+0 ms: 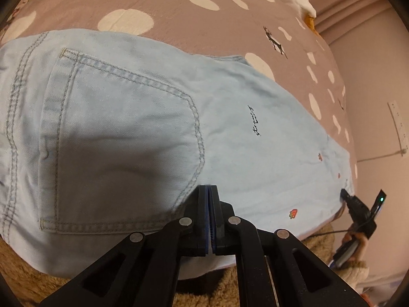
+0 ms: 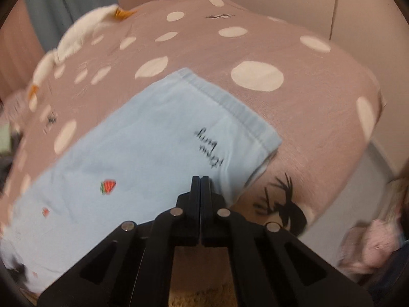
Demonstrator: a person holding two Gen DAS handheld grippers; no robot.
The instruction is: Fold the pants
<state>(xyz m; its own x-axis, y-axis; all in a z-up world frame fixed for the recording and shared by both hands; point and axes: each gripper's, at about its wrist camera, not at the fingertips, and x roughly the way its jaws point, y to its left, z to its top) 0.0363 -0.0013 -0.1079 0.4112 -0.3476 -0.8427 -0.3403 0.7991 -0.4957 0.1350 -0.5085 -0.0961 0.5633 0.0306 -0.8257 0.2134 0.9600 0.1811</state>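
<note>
Left hand-held gripper [image 1: 210,192] pinches pants [image 1: 127,128] edge | right hand-held gripper [image 2: 201,179] closed, empty | right view blurred

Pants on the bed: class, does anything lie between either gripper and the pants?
Nothing visible does. The pale blue pants lie flat on the spotted bedcover. The left gripper is shut above their near edge, past the back pocket; the right gripper is shut near the hem.
</note>
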